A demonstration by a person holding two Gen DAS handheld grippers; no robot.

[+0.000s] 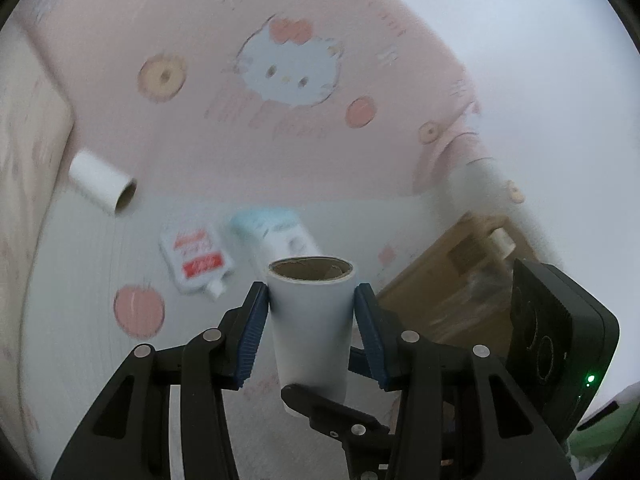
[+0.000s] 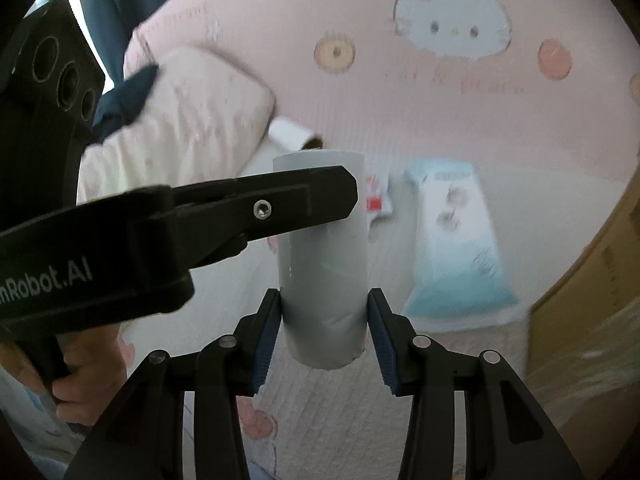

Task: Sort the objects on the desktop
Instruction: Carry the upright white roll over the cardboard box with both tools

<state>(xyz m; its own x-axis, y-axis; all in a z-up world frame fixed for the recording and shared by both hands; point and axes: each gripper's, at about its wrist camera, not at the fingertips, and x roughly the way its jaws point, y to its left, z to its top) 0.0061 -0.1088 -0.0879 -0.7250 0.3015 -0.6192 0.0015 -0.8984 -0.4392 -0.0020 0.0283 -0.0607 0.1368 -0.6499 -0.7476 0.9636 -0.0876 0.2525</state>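
Bed surface (image 1: 304,16), pink cartoon-print cover, is carrying everything; cardboard box (image 1: 452,280) is sitting at its right edge, probably the sorting bin; pillow (image 2: 188,120) is lying at the left edge; pale blue pouch (image 2: 456,240) and red-and-white pouch (image 1: 194,260) are lying flat side by side mid-surface, apparently awaiting sorting; a second roll (image 1: 102,186) is lying on its side near the pillow, open core facing right and toward the camera; held roll (image 1: 310,320), white paper on a cardboard core, is hanging clear above the surface in front of the pouches, long axis running along the left gripper's fingers, open end pointing away from that camera; left gripper (image 1: 312,300) is standing fairly wide, pads pressing the roll's sides; right gripper (image 2: 324,312) is clamping its other end, half-open, seemingly sharing the carry.
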